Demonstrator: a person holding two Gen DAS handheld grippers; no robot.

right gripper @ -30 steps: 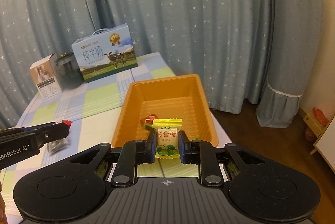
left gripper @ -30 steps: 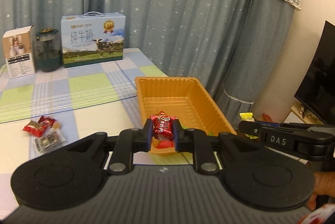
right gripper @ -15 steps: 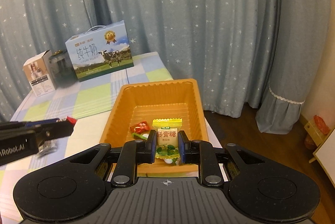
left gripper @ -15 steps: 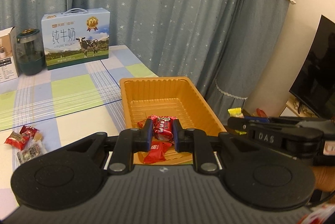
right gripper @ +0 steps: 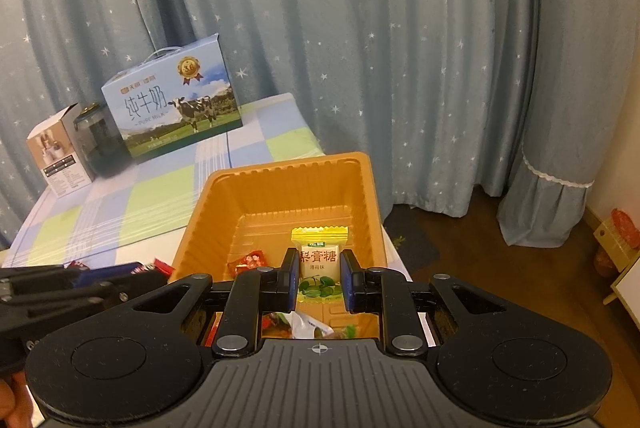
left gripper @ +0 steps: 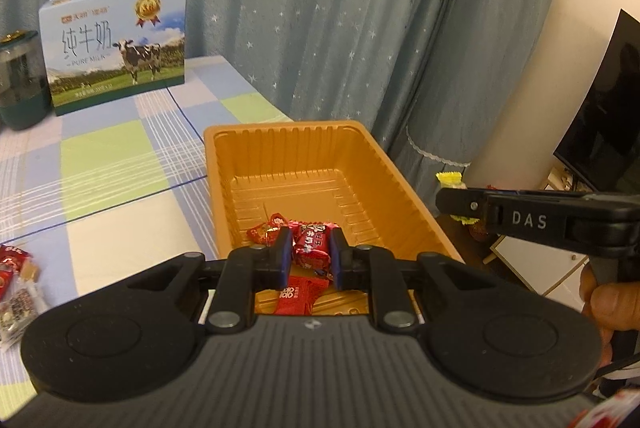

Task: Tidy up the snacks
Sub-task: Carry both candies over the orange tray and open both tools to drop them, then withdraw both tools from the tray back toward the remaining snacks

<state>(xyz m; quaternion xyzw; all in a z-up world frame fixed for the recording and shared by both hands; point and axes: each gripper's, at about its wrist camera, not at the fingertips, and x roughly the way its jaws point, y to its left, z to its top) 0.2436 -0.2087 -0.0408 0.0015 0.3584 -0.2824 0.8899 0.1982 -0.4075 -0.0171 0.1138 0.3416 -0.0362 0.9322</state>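
Observation:
An orange plastic tray stands at the table's right edge. My left gripper is shut on a red wrapped candy, held over the tray's near end. Below it in the tray lie two more red candies. My right gripper is shut on a yellow and white candy packet, also above the tray's near end. A red candy and some wrappers lie in the tray beneath it. The right gripper shows from the side in the left wrist view.
A blue milk carton box, a dark green jar and a small white box stand at the table's far end. Loose snacks lie on the checked tablecloth at the left. A dark television stands off to the right.
Both grippers have moved forward and down toward the tray, each still holding its candy. The tray looks larger and closer in both views.

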